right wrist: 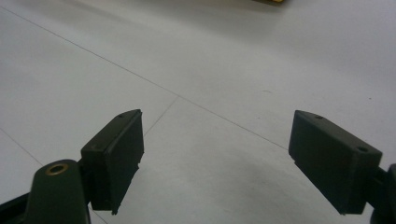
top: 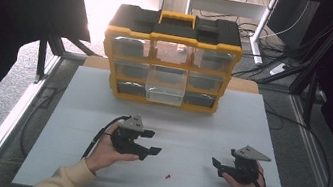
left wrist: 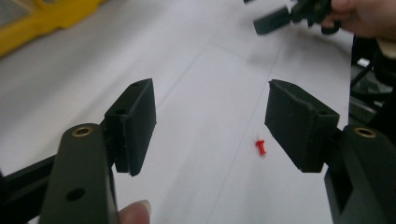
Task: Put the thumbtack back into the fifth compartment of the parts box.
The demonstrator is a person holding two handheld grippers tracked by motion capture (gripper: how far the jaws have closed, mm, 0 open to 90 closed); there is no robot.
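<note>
A small red pushpin [top: 168,177] lies on the white table near the front edge, between the two hands. In the left gripper view the pushpin [left wrist: 261,147] lies on the table beyond the jaws, close to the right-hand pad. My left gripper [top: 153,142] [left wrist: 210,116] is open and empty, up and to the left of the pin and pointing right. My right gripper [top: 222,158] [right wrist: 217,140] is open too, low over bare table to the right of the pin, pointing left. The right gripper [left wrist: 289,16] also appears far off in the left gripper view.
A yellow and black drawer organizer [top: 174,39] stands at the back middle of the white table [top: 76,109]. Its clear middle drawer [top: 165,87] is pulled out toward me. Cables and metal frame legs lie on the floor around the table.
</note>
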